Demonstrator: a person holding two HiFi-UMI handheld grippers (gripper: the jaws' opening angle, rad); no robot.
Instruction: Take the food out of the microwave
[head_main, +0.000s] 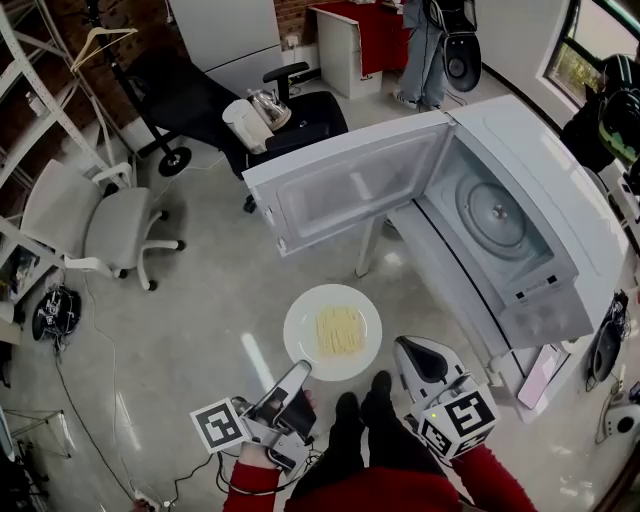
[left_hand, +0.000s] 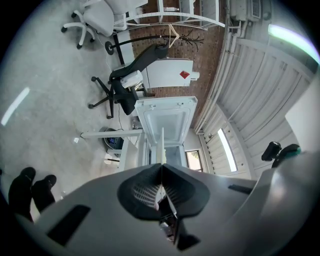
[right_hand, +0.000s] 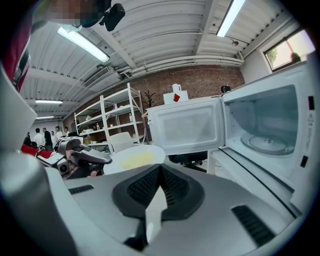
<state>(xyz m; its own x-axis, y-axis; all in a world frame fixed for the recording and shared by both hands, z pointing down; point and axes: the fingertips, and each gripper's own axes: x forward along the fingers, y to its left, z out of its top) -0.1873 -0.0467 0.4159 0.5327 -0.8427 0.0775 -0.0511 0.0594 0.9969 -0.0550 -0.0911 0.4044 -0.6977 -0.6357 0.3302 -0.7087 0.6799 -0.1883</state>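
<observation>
A white plate (head_main: 332, 333) with flat yellow food (head_main: 338, 331) hangs over the floor, left of the microwave (head_main: 575, 235). My left gripper (head_main: 298, 372) is shut on the plate's near rim. In the left gripper view the plate (left_hand: 162, 145) shows edge-on between the closed jaws. My right gripper (head_main: 412, 350) is shut and holds nothing, to the right of the plate. The microwave door (head_main: 350, 190) is swung wide open. Inside, the glass turntable (head_main: 497, 212) is bare. From the right gripper view I see the plate (right_hand: 135, 159) and the open cavity (right_hand: 267, 144).
The microwave stands on a white table (head_main: 440, 265) at the right. A black office chair (head_main: 250, 110) with a kettle on it is behind the door, and a white chair (head_main: 100, 225) is at the left. My feet (head_main: 362, 395) are below the plate. A person (head_main: 425, 50) stands far back.
</observation>
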